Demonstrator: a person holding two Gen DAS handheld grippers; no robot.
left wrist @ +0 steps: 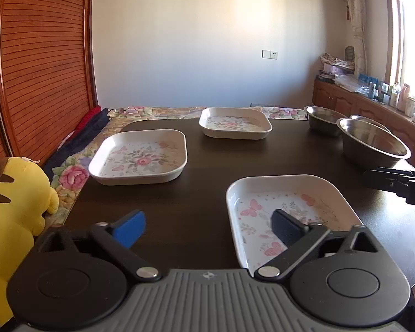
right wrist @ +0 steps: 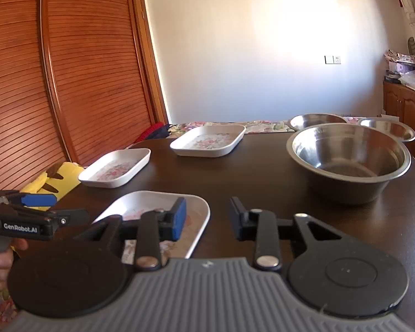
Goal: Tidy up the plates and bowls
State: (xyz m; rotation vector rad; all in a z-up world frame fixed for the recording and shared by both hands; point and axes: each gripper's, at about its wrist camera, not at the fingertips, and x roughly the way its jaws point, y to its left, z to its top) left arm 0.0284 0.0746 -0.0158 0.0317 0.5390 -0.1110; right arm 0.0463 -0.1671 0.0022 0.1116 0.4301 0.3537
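I hold my left hand-held gripper [left wrist: 209,228] spread wide over the nearest floral plate [left wrist: 287,215] on the dark tabletop [left wrist: 207,160], my right hand-held gripper [right wrist: 207,215] spread beside it, two more plates [left wrist: 139,156] and three steel bowls [right wrist: 348,160] beyond.

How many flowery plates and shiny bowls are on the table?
Flowery plates: 3, near, left, far
Shiny metal bowls: 3, near, far left, far right
Total: 6
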